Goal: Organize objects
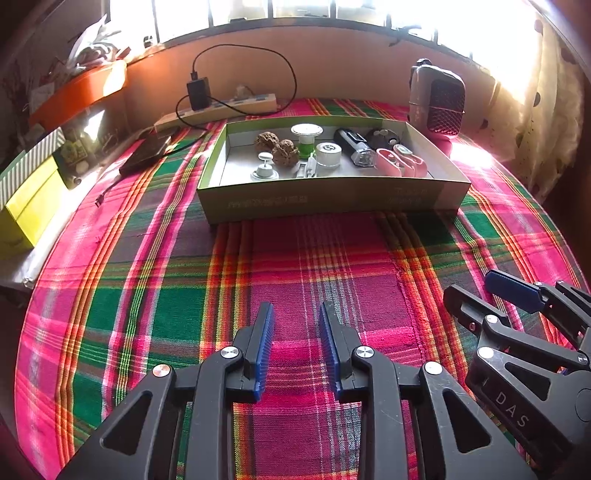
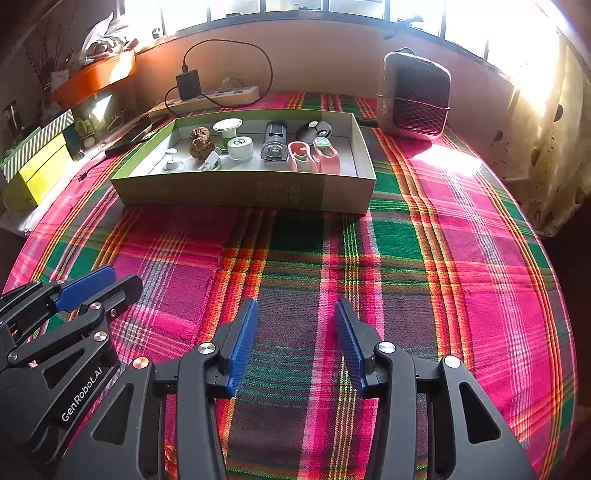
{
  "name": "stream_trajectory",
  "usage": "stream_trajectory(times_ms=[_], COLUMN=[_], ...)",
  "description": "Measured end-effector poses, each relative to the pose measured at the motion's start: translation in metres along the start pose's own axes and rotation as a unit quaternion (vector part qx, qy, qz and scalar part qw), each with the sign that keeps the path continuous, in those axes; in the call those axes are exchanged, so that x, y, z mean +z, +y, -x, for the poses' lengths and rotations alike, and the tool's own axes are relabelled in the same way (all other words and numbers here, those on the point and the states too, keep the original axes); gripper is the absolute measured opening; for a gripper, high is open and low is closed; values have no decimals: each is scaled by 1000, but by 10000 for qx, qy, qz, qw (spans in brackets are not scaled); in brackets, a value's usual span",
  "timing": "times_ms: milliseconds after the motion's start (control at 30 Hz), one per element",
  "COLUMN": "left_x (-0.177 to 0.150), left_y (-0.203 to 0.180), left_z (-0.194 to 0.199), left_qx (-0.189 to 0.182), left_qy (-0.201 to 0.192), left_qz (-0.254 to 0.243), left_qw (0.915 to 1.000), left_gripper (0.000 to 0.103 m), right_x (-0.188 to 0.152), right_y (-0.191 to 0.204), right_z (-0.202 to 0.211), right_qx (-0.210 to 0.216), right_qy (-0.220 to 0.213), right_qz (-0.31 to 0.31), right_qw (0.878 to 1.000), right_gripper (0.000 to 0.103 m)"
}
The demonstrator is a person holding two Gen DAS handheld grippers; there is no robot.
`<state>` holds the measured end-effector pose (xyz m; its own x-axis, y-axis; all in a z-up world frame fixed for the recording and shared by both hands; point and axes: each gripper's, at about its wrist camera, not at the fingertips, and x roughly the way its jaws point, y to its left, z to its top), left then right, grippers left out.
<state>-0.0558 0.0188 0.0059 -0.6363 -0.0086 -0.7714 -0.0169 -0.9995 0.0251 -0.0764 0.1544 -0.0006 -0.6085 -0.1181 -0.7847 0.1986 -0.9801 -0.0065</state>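
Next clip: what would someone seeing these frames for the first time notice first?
The loud pink, green and orange plaid cloth covering the table, then the shallow green-rimmed box at its far side, full of small items such as two knobbly brown balls and pink pieces. Near the camera, the left gripper and right gripper hover open and empty over the cloth.

Sunlit windows [image 2: 295, 7] above a plaid-covered table [image 2: 424, 258].
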Motion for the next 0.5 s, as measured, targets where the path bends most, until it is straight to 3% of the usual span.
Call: stream_trajectory(times_ms=[500], left_x=[0], left_y=[1], left_z=[0], left_qx=[-6], left_qy=[-1], left_qz=[7], left_qw=[10000], left_gripper=[24], right_x=[0], right_y=[-1], right_z=[-1], right_qx=[-57], right_qy=[23], right_qz=[-32], right_qw=[10000], right_gripper=[55])
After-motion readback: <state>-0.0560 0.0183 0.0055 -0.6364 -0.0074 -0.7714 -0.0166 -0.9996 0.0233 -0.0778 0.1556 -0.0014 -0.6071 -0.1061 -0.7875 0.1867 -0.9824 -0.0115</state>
